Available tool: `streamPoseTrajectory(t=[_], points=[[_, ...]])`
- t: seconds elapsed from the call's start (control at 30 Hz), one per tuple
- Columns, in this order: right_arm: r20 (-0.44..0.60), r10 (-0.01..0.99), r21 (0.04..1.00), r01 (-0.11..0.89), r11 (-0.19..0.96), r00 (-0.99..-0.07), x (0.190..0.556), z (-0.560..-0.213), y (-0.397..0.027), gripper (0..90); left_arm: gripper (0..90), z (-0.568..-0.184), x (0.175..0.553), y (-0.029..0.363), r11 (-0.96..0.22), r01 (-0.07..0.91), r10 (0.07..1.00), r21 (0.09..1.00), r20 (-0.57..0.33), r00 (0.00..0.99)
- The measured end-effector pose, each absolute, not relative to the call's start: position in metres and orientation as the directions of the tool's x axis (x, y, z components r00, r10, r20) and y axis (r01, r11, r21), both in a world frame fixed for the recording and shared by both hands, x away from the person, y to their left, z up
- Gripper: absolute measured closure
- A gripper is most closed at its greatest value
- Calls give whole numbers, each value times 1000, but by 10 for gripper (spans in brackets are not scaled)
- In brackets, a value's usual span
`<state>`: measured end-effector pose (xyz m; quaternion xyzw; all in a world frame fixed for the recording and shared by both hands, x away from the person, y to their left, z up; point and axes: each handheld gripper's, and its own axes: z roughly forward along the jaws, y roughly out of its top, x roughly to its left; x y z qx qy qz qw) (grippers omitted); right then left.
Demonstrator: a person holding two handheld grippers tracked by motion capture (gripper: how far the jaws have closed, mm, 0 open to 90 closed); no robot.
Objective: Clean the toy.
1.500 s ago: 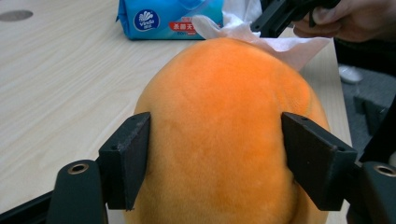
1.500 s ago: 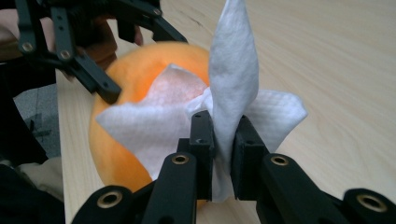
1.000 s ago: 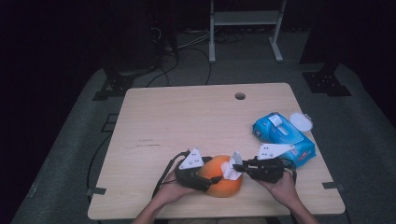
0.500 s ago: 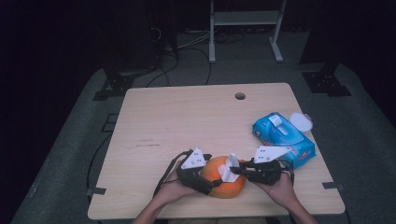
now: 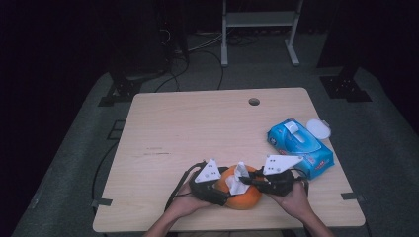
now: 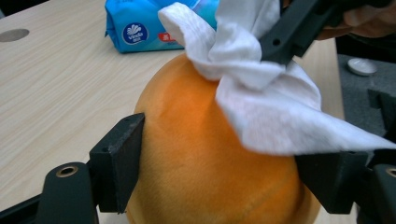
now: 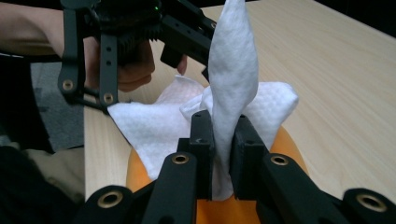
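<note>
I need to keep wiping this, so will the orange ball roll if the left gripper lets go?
Probably. The orange ball looks round and smooth, so it may roll on the flat table. The left gripper brackets it. The wipe, pinched by the right gripper, looks floppy and won't steady it.

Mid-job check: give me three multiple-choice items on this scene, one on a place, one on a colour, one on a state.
1. Where is the wipe pack?
A. at the table's right edge
B. on the floor
C. at the table's left edge

2. What colour is the ball?
A. green
B. orange
C. blue

3. What does the right gripper hold?
A. nothing
B. the pack
C. the white wipe

Answers: 1 A, the high view shows it by the right edge of the table. 2 B, it is orange in each view. 3 C, its jaws pinch the wipe above the ball.
</note>
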<state>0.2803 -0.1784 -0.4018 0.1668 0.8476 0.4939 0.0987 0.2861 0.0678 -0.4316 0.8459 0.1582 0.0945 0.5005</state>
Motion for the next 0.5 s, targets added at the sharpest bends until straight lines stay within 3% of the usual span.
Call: streamPoseTrajectory(t=[0.17,0.2,0.27,0.37,0.5], points=[[33,381,862,219,457,-924,279,-409,-192,799,130,-434,294,74,-419,230,356,878,-74,931],[39,384,863,224,452,-923,279,-411,-194,799,130,-436,298,74,-398,274,360,875,-126,924],[39,387,862,227,454,-921,279,-411,-194,799,140,-436,299,73,-396,279,361,875,-131,923],[37,402,862,232,450,-915,282,-409,-195,799,233,-434,297,71,-399,257,376,880,-99,921],[-50,405,873,157,461,-913,279,-400,-176,798,255,-428,287,63,-433,191,377,881,-15,926]])
